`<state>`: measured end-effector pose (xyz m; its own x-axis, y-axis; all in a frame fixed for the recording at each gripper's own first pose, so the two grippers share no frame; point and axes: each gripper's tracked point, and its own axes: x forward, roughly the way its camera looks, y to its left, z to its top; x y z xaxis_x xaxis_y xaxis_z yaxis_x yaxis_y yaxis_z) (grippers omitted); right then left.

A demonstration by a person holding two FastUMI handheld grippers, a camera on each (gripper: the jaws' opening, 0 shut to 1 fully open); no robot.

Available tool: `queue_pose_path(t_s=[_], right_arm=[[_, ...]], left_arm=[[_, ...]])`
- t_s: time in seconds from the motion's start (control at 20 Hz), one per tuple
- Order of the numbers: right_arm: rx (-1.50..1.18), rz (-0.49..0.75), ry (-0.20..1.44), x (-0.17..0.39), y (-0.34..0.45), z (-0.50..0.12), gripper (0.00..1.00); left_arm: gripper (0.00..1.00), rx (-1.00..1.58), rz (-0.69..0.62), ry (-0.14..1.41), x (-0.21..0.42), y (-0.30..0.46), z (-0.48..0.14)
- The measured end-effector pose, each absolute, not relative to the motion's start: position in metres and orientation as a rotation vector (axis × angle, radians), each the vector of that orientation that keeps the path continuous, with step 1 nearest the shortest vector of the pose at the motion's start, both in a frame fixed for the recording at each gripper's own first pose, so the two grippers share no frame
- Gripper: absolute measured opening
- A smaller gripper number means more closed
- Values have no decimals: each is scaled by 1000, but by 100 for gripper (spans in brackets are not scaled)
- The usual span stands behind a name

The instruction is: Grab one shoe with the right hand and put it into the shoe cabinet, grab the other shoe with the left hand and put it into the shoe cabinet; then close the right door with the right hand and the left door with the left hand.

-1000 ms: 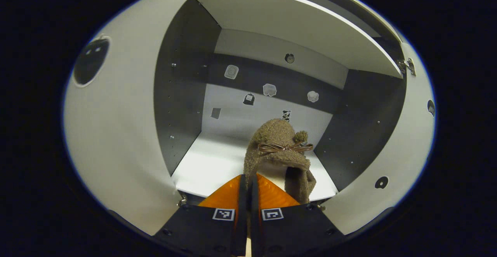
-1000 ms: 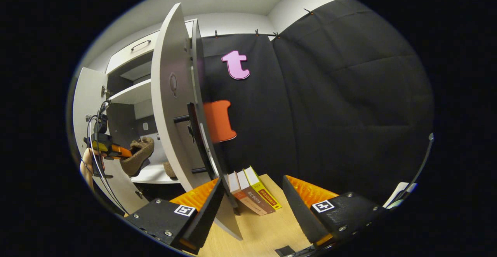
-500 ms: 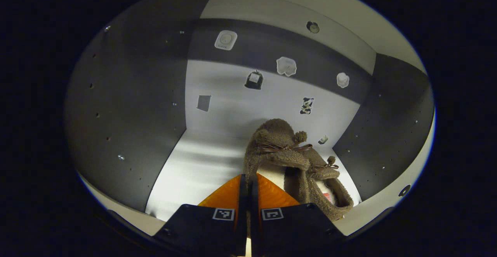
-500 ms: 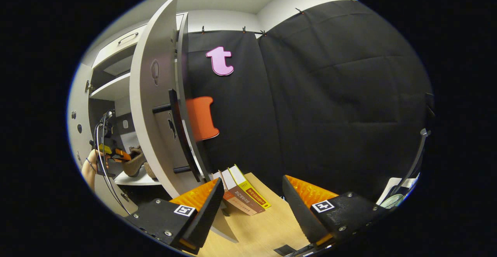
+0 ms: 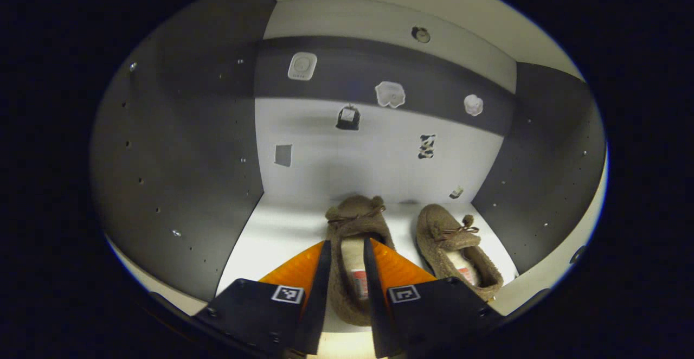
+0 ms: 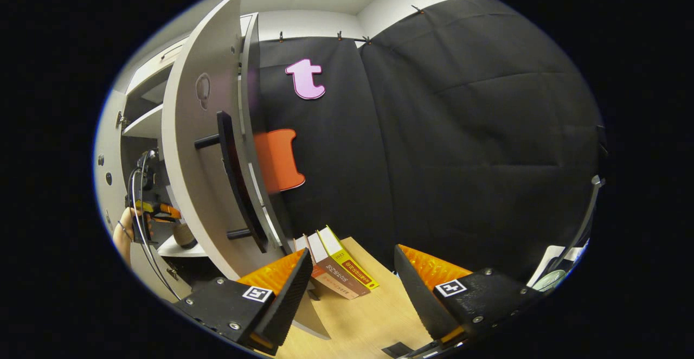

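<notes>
No legible text.
Three leaning books [image 6: 336, 264] on the wooden surface [image 6: 374, 321] carry spine print too small to read; small stickers [image 5: 390, 94] on the cabinet's back wall and square coded markers [image 6: 256, 294] bear no words.

Left gripper [image 5: 345, 272]: reaches forward and level, its fingers [image 5: 317, 288] parted by a narrow gap — one on each side of what lies between them; whether they press on it cannot be told. From the right gripper view the left gripper [image 6: 162, 212] shows far off at the left, pointing right, held by a hand [image 6: 123, 230] with a band at the wrist; cables loop from its rear. Right gripper [image 6: 351, 288]: jaws spread wide, nothing between them — held low and tilted slightly down.
</notes>
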<state>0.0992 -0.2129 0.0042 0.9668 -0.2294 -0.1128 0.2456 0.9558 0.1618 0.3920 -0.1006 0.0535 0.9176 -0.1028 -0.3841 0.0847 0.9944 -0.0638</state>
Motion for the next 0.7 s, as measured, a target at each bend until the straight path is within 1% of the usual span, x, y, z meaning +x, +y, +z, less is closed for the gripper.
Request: queue_pose_path(t_s=[0.1,0.15,0.25,0.3,0.35,0.4,0.7], right_arm=[[164,-216,94,100,-212,4,94],[159,-200,93,99,-212,7,94],[150,-163,90,99,-210,10,94],[146,-141,90,99,-209,11,94],[143,-119,91,97,-207,12,94],[141,-97,96,96,-205,11,94],[105,30,115,96,-196,8,94]], left_arm=[[60,-19,-104,332,372,-104,77],[67,-3,-103,300,358,-106,89],[68,13,-98,231,329,-110,114],[74,14,-98,201,312,-113,125],[75,13,-101,174,294,-115,135],[79,9,-99,146,277,-117,144],[81,2,-84,1,165,-122,182]])
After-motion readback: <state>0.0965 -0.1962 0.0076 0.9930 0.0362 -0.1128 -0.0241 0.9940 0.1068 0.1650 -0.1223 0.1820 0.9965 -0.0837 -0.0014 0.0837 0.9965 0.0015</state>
